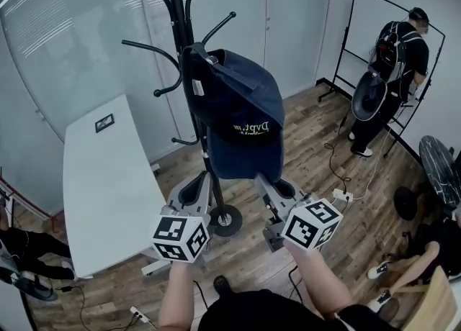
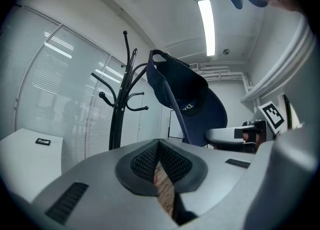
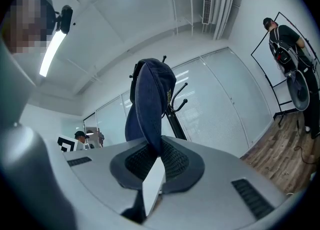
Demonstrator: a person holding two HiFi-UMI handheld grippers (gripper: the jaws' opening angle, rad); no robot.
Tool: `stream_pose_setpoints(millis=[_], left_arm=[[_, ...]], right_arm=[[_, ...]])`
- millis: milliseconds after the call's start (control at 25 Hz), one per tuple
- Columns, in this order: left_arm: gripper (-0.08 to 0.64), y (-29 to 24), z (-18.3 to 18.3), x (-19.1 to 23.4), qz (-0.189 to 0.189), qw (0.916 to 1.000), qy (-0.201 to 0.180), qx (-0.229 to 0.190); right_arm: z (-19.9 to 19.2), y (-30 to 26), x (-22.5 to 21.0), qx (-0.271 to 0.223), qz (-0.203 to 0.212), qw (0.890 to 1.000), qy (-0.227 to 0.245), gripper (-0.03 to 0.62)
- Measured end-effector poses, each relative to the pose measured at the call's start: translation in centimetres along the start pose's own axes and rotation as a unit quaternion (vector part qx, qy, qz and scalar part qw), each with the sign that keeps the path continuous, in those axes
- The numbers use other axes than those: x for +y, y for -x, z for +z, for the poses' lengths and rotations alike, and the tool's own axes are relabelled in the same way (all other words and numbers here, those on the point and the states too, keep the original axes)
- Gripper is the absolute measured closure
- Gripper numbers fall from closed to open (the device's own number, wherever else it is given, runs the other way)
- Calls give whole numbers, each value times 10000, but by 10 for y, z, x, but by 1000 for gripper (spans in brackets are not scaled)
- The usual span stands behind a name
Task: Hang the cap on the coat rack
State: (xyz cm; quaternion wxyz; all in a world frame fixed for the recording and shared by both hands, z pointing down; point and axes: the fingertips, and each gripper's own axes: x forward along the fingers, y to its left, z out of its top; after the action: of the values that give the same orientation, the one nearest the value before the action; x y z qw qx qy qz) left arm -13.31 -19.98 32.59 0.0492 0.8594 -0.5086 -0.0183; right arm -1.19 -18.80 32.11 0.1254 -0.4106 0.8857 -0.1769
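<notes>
- Right gripper is clamped on the lower edge of the cap. The navy cloth runs straight up from between its jaws.
- The cap's top end, above and ahead of that gripper, sits over an arm of the coat rack. The grip is probably steadying it while it seats.
- Left gripper has its jaws together and holds nothing. The cap is up and to its right, not touching.
- Likely next: release.
</notes>
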Motion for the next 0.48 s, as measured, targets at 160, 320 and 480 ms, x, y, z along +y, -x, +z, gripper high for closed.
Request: stream_pose_setpoints(millis=[160,320,480], left_arm=[[546,-10,7,18,-148,9999,12,5],[546,-19,6,29,-300,9995,11,50],[546,-24,5,33,-374,9993,-2,97]], right_arm=[[3,-19,2,-37,-68,9999,-124,548],[1,-32,3,-90,-89,9995,-289,548],[-4,-37,2,-99,0,9983,-579,548]])
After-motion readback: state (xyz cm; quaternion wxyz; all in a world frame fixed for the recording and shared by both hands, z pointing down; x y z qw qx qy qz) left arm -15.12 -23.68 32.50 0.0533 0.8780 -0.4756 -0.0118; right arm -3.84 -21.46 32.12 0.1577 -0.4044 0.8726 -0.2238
